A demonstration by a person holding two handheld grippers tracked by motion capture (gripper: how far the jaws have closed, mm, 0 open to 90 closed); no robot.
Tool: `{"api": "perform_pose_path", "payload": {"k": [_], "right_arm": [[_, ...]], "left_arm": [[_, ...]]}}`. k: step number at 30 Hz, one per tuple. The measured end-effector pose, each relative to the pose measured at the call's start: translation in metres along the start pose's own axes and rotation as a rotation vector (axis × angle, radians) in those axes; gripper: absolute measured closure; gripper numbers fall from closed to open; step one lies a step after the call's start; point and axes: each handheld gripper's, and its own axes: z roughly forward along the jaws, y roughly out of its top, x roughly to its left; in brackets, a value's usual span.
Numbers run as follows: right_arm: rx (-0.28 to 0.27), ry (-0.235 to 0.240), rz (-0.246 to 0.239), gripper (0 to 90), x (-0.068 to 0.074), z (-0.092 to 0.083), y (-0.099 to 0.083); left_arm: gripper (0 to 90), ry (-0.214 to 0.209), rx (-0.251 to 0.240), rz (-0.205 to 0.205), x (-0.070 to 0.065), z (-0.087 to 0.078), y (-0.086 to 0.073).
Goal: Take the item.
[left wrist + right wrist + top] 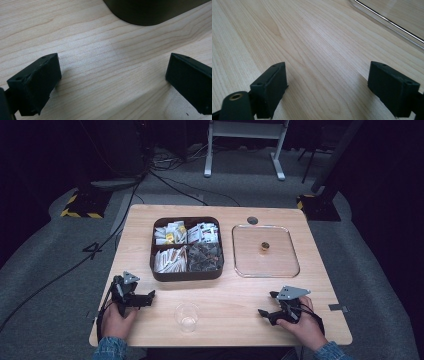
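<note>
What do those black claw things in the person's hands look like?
Both are black. The left gripper and right gripper each carry a grey three-cornered plate on top. Their jaws are chunky black blocks with small screw holes. The sleeves at the wrists are blue denim.

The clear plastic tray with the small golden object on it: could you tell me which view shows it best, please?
The high view shows the whole clear plastic tray, right of the dark compartment box. The right gripper view catches its rim.

place: lab/studio | cues: black curtains (45,165); floor cables (165,182); hazard-taped stand bases (80,206)
</note>
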Motion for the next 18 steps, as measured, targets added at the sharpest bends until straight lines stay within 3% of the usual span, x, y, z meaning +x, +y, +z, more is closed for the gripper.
{"api": "perform_pose_path", "payload": {"k": [18], "right_arm": [[0.008,-0.009,0.011,12.6,0.0028,0.0022,0.0019]], "left_arm": [[0.4,0.002,0.001,0.000,-0.0002,0.0001,0.0002]]}}
